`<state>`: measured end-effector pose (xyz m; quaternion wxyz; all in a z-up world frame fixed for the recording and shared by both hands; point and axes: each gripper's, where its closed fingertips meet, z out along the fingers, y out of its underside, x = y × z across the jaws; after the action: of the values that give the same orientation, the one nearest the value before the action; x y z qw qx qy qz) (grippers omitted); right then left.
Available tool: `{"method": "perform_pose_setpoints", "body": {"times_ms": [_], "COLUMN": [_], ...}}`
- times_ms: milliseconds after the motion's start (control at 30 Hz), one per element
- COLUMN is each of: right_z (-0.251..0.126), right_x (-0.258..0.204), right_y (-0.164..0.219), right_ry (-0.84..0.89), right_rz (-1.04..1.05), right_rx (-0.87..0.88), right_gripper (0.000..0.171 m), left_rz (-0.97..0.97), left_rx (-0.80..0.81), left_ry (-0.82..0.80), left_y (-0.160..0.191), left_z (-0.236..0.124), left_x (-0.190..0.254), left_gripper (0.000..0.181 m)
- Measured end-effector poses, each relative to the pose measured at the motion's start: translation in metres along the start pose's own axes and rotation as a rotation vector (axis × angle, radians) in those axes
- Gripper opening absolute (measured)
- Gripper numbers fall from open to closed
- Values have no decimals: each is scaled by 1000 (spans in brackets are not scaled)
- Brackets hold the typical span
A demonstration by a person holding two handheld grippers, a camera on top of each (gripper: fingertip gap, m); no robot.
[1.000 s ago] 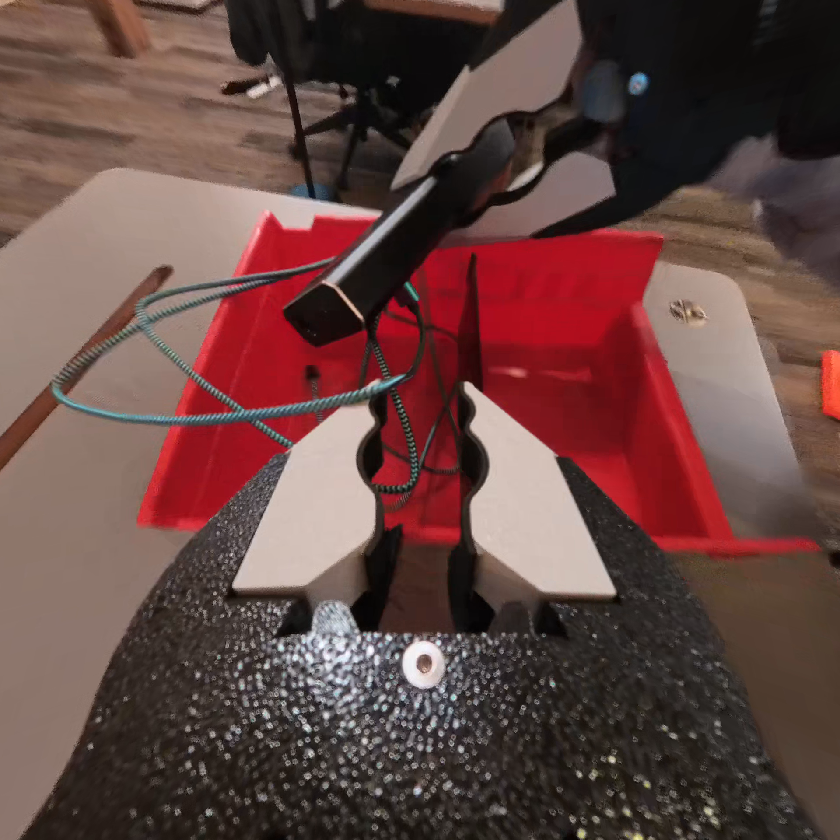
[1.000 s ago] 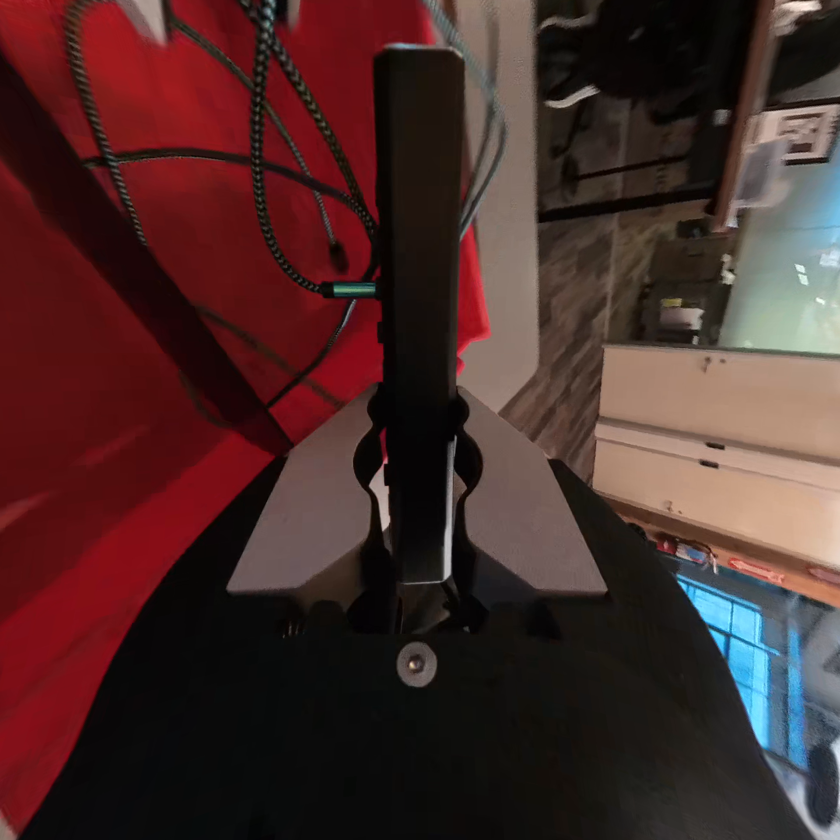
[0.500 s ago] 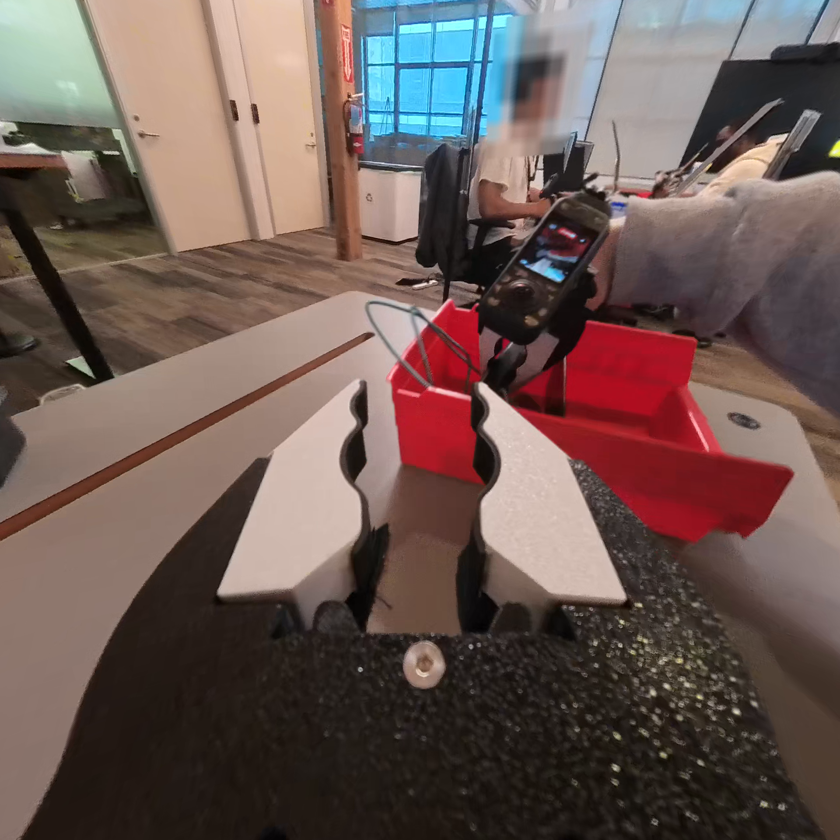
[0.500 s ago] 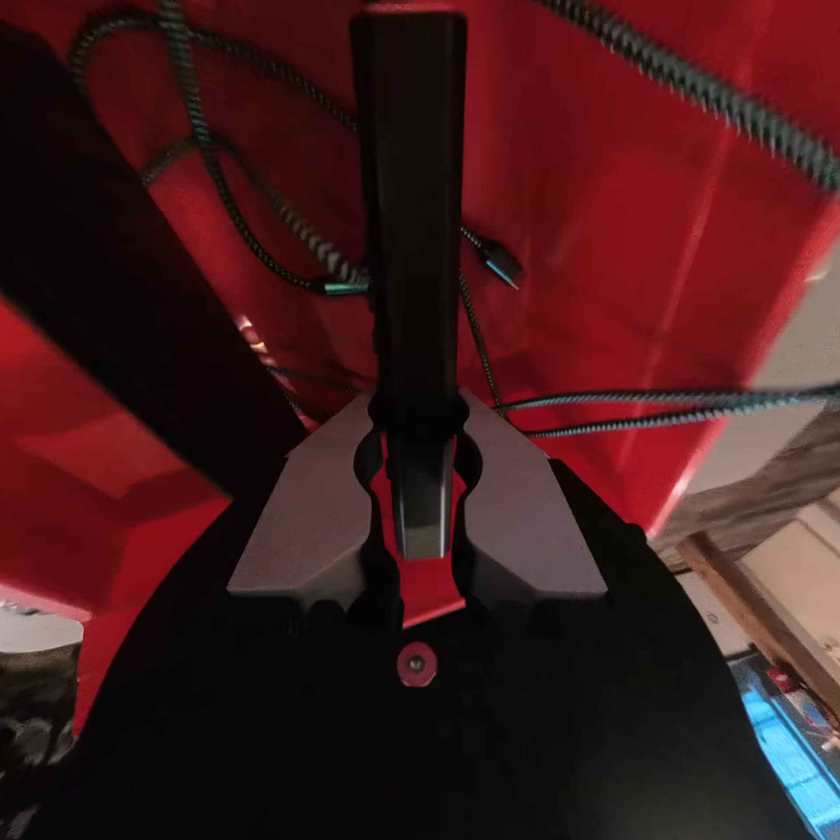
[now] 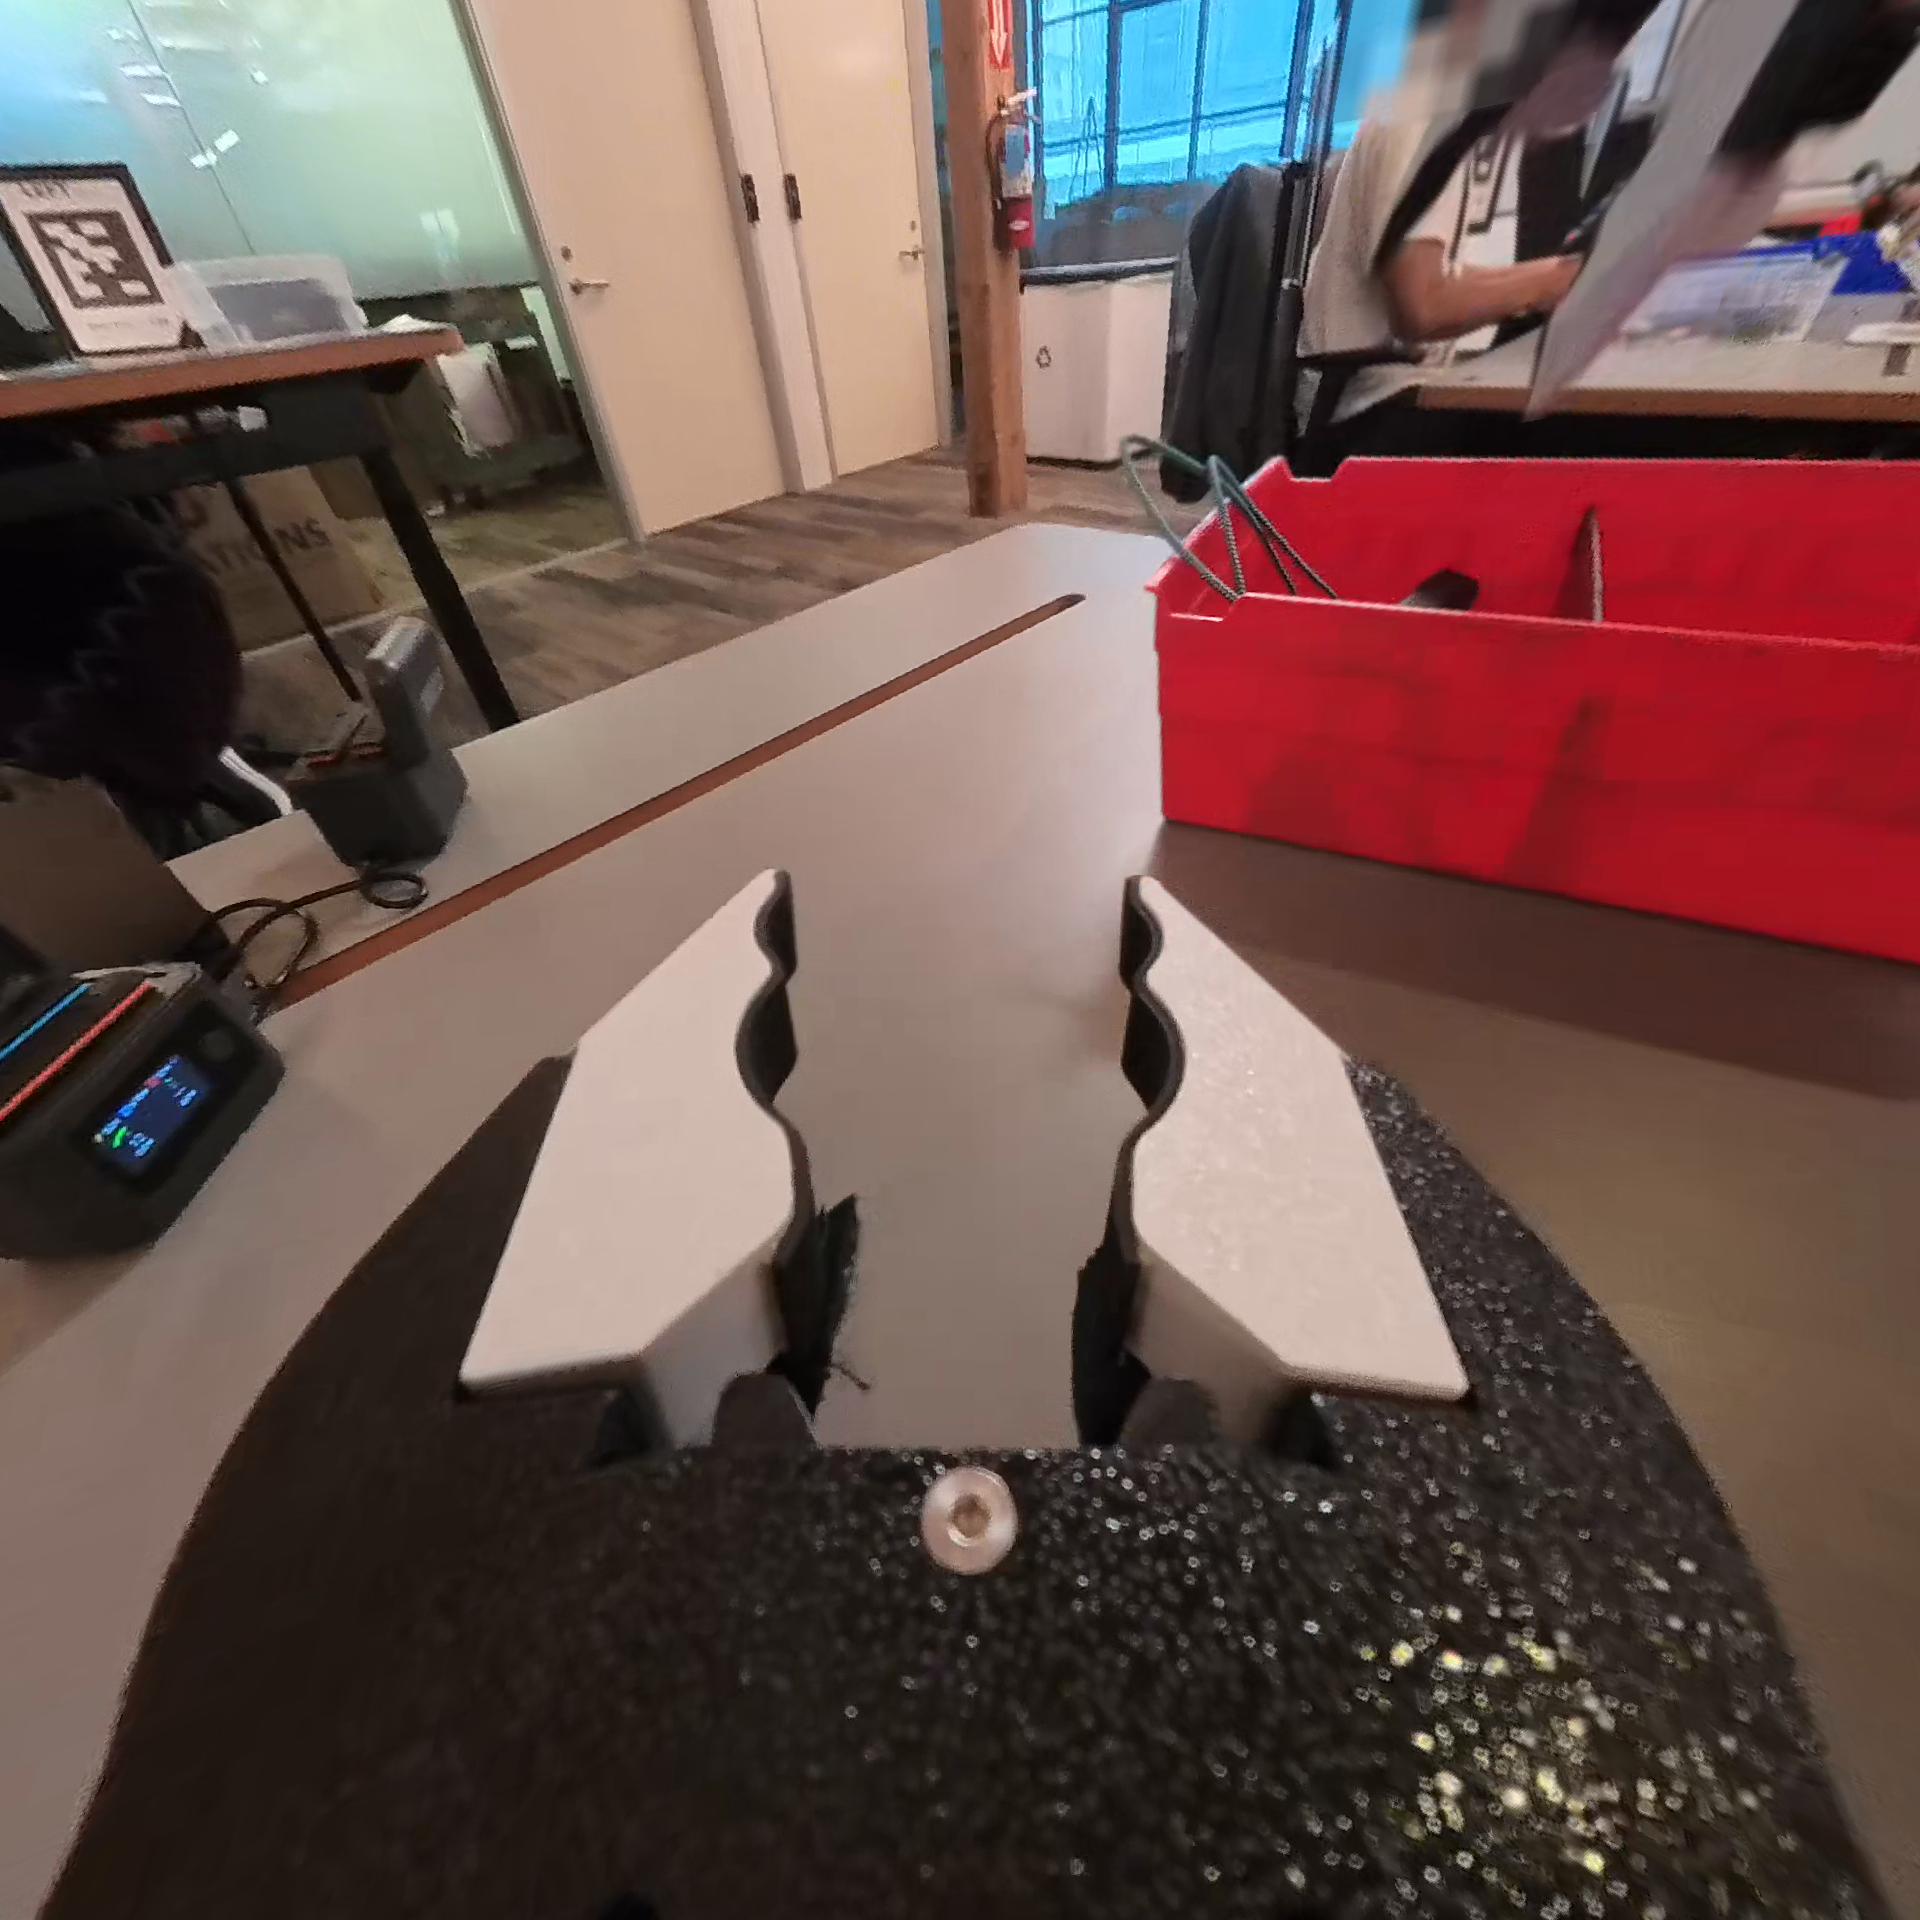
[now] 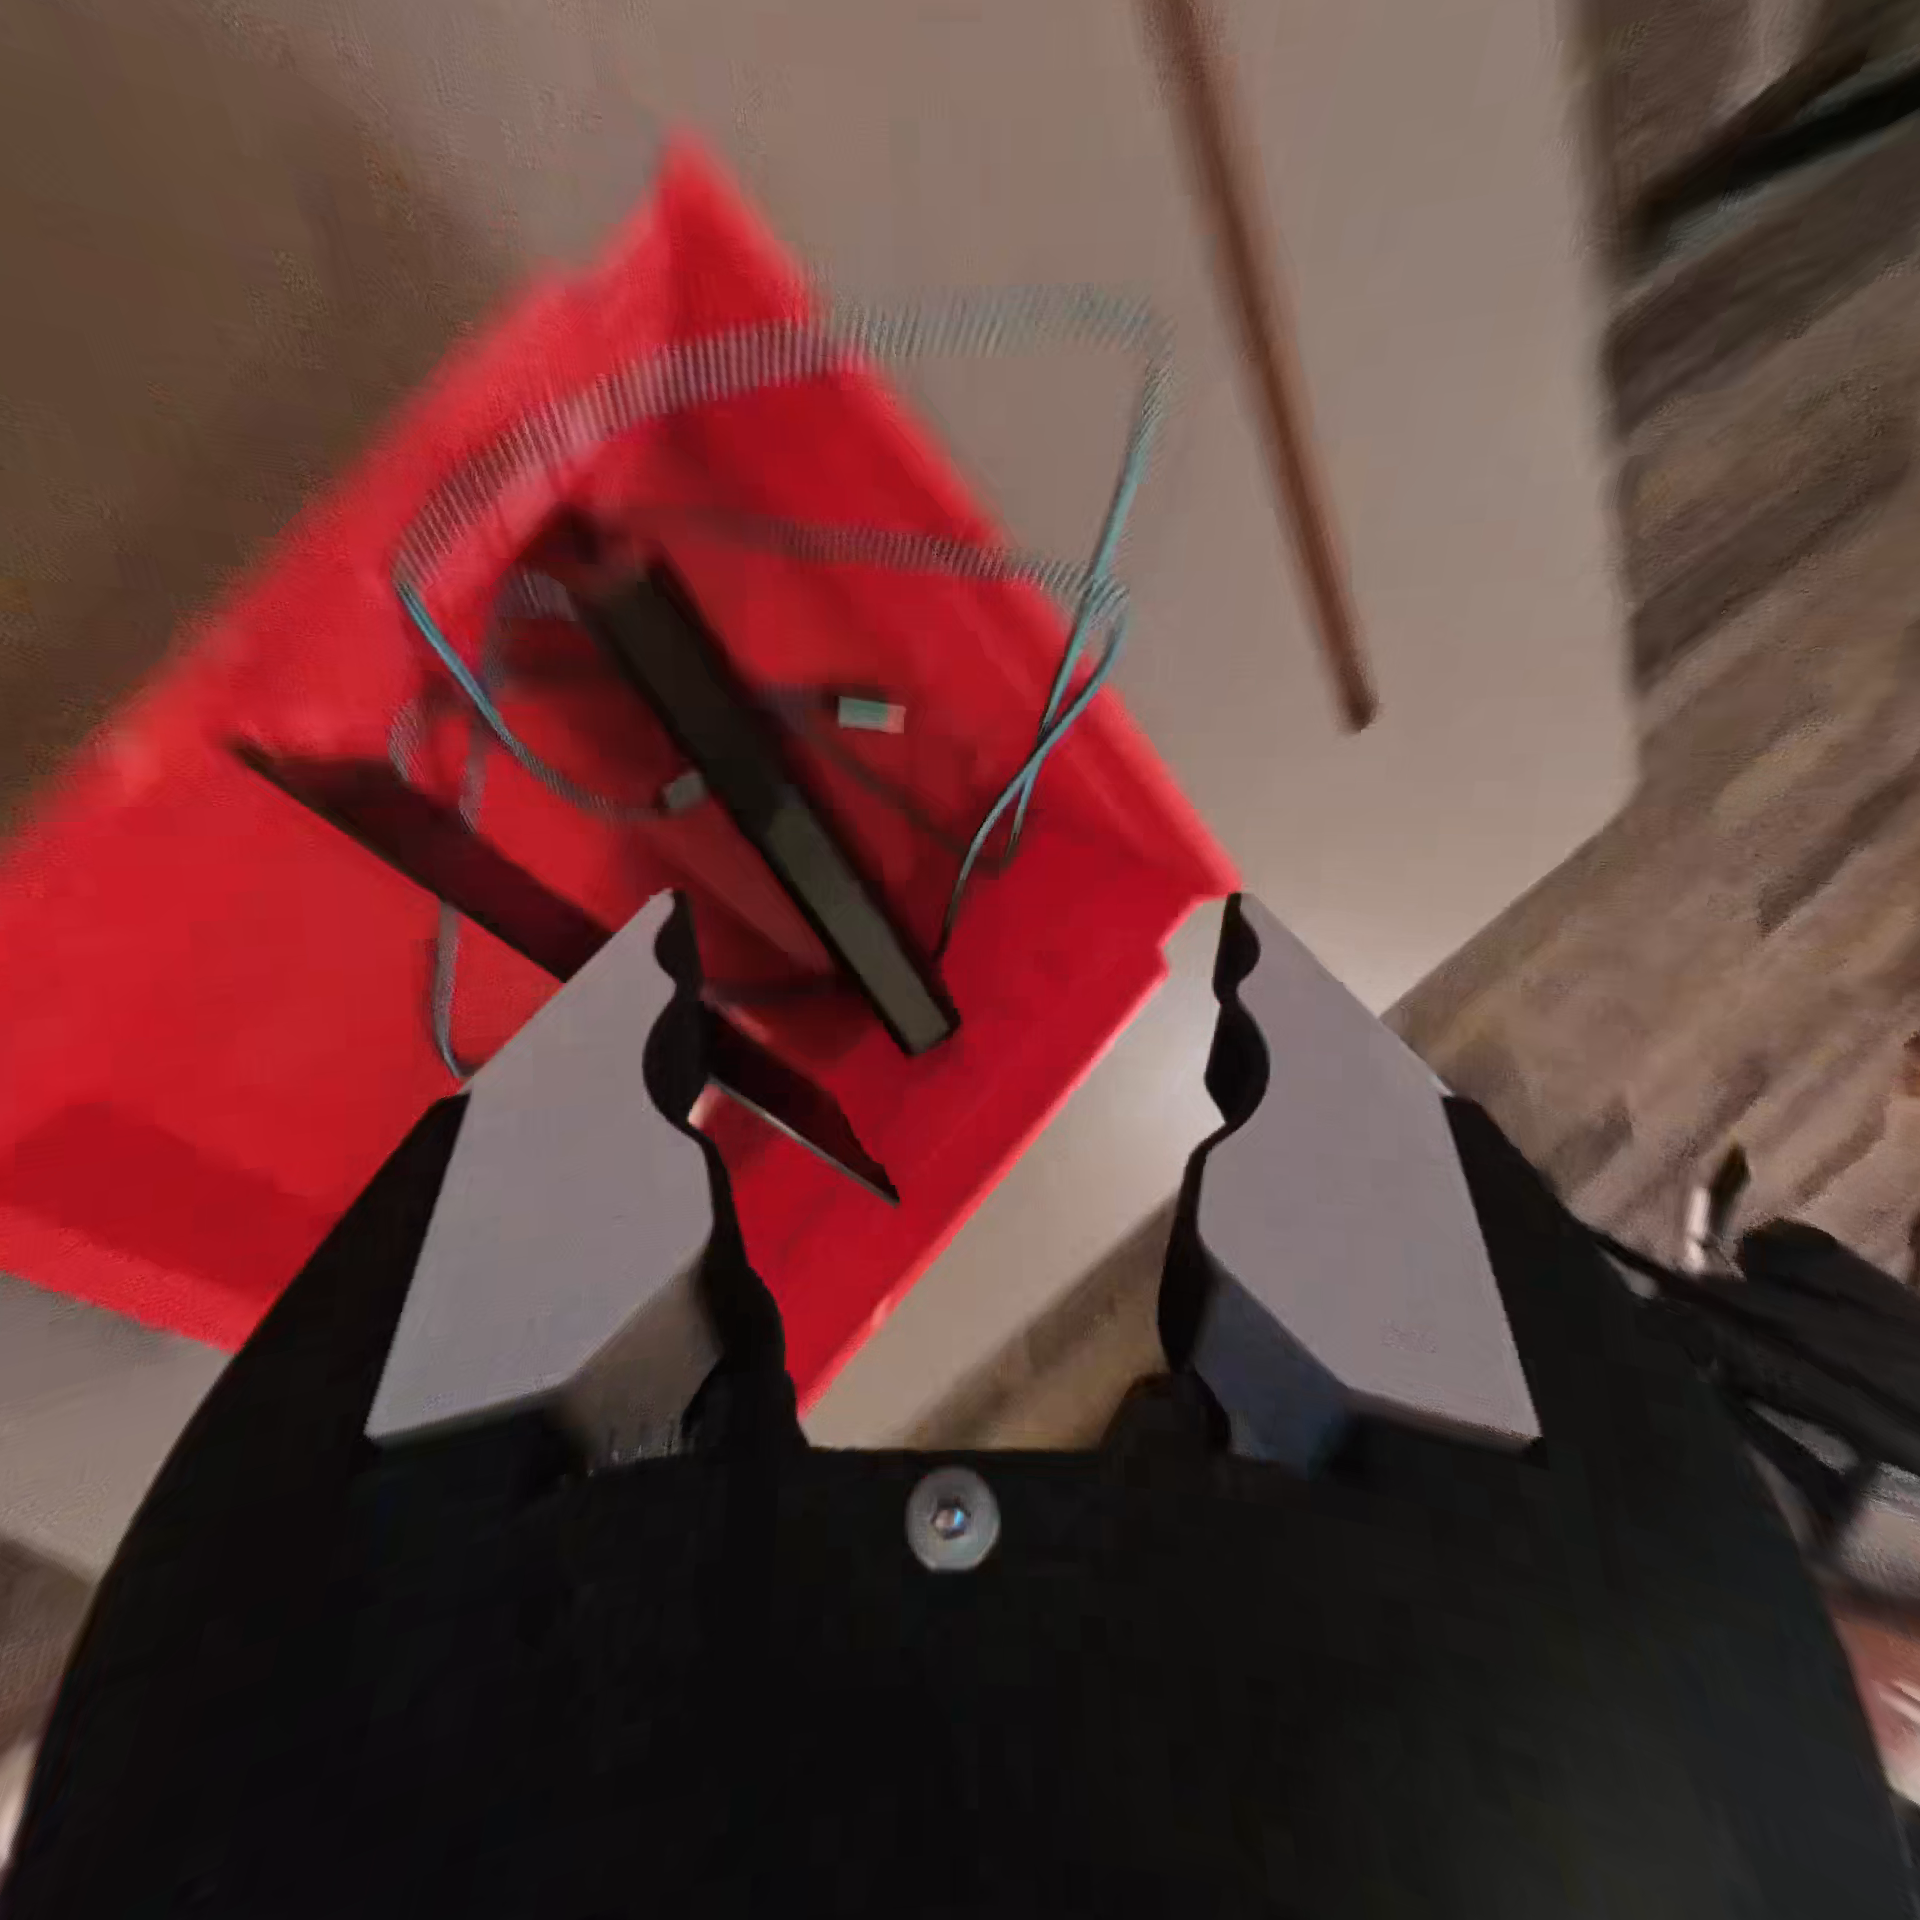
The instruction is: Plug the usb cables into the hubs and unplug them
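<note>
A long black USB hub (image 6: 758, 800) lies in the red bin (image 6: 208, 1039), with green braided cables (image 6: 1049, 748) looped around it; one cable plug (image 6: 686, 795) sits against its side. My right gripper (image 6: 951, 925) is open and empty, high above the bin; that view is blurred. My left gripper (image 5: 956, 904) is open and empty, low over the grey table (image 5: 935, 748), left of and in front of the red bin (image 5: 1455, 758). A cable loop (image 5: 1195, 509) sticks out over the bin's left corner. A finger of the right gripper (image 5: 1683, 208) shows blurred at top right.
A black divider (image 5: 1584, 582) splits the bin. A small black device with a lit screen (image 5: 135, 1122) and a dark charger block (image 5: 384, 769) stand at the table's left. A brown seam (image 5: 727, 779) runs across the table. A person sits at a desk behind. The right tips stand about 9 centimetres off the long black USB hub (image 6: 758, 800).
My right gripper let go of the hub, which now lies in the bin, opened and rose above it. My left gripper pulled back from the bin and opened wider.
</note>
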<state>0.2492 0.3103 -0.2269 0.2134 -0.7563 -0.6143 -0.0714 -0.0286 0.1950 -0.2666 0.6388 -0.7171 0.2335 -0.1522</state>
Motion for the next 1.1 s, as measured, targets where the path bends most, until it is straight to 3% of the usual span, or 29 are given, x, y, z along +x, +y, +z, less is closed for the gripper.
{"method": "perform_pose_setpoints", "body": {"times_ms": [100, 200, 267, 333, 400, 533, 700, 867, 1000, 1100], "right_z": [-88, -169, -195, -182, -142, -52, 14, 37, 45, 51], "right_x": [-11, -60, -99, -126, -134, -131, -124, -101, -70, -54], "right_y": [-69, -127, -154, -173, -190, -233, -249, -237, -217, -207], "right_ry": [128, 201, 228, 292, 395, 392, 530, 664, 733, 793], "right_rz": [169, 307, 386, 428, 447, 440, 275, 67, 24, -8], "right_rx": [464, 942, 1216, 1351, 1380, 1386, 1333, 1205, 1159, 1106], "right_gripper": [98, 90, 82, 78, 73, 69, 65, 57, 57, 57], "left_rz": [12, 9, -19, -37, -41, -11, 40, 90, 171, 91], "left_rx": [23, 29, 43, 53, 66, 81, 86, 88, 69, 71], "left_ry": [-20, -67, -101, -139, -182, -231, -245, -223, -208, -150], "left_y": [4, 7, 9, 10, 9, 10, 6, 0, -8, -33], "left_z": [2, 1, -3, -9, -14, -19, -21, -18, -18, -31], "left_x": [-5, -11, -15, -22, -31, -44, -45, -29, -15, 0], "left_gripper": [65, 69, 73, 77, 81, 81, 80, 76, 74, 73]}}
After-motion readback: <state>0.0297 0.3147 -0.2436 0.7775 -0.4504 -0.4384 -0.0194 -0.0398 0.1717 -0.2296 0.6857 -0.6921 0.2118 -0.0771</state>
